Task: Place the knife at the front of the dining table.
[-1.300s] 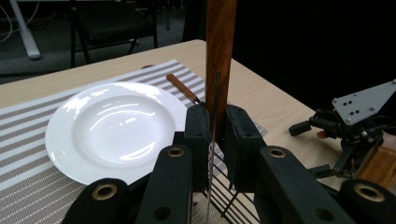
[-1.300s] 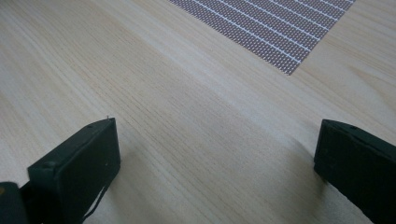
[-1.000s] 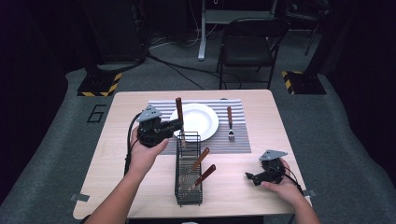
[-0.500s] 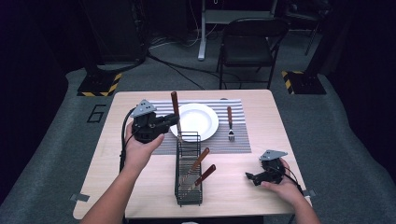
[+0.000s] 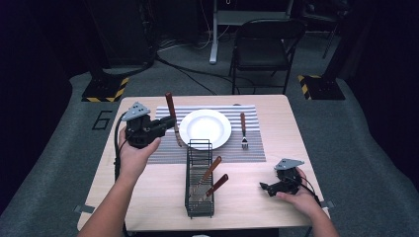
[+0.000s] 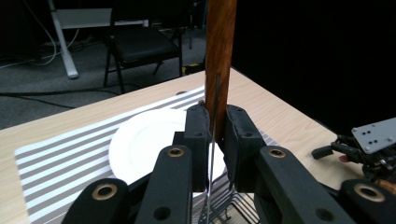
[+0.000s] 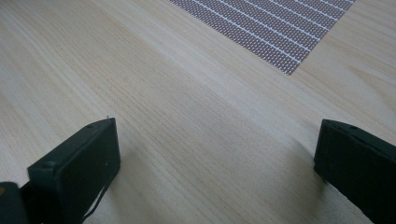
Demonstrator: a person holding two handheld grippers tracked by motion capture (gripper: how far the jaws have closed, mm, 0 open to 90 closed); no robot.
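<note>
Left gripper (image 5: 170,123): shifted leftward and away from the wire rack (image 5: 199,180), now over the left part of the striped placemat (image 5: 163,148), beside the white plate (image 5: 205,128). Wooden-handled knife (image 5: 171,111): carried along in the clamped jaws, handle up, now left of the plate.

A brown wooden handle (image 6: 219,56) stands between black jaws, above a white plate (image 5: 205,128) on a grey-and-white striped mat (image 5: 247,148). The table (image 5: 247,197) is pale wood, the wire rack (image 5: 199,197) black.
</note>
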